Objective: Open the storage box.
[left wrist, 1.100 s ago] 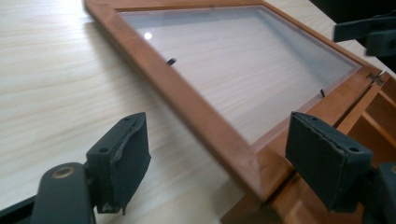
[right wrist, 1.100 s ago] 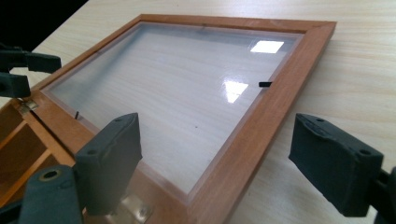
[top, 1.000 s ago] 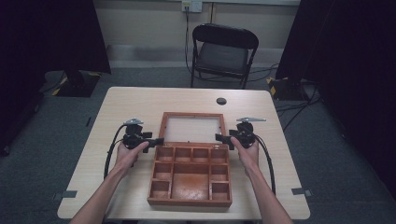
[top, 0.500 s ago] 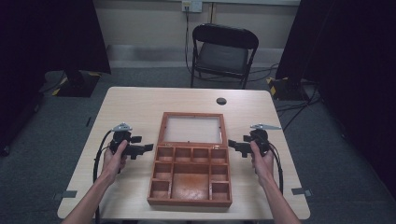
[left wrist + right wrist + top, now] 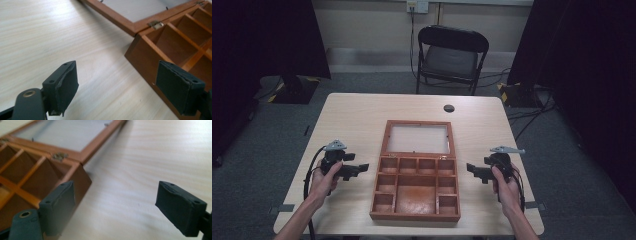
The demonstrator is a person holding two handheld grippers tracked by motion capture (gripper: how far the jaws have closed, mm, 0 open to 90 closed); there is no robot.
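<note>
Grippers, left (image 5: 362, 167) and right (image 5: 472, 169), flank the wooden compartment box (image 5: 417, 187) at mid-frame, jaws wide, holding nothing. Withdraw level, clear of its side walls.

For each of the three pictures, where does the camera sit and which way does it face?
High view: above the person's side, facing forward and down on the table; both forearms, left tool, right tool.
Left gripper view: on the left tool, facing the box; open jaws.
Right gripper view: on the right tool, facing the same box; open jaws.
Shared: box and open lid.
</note>
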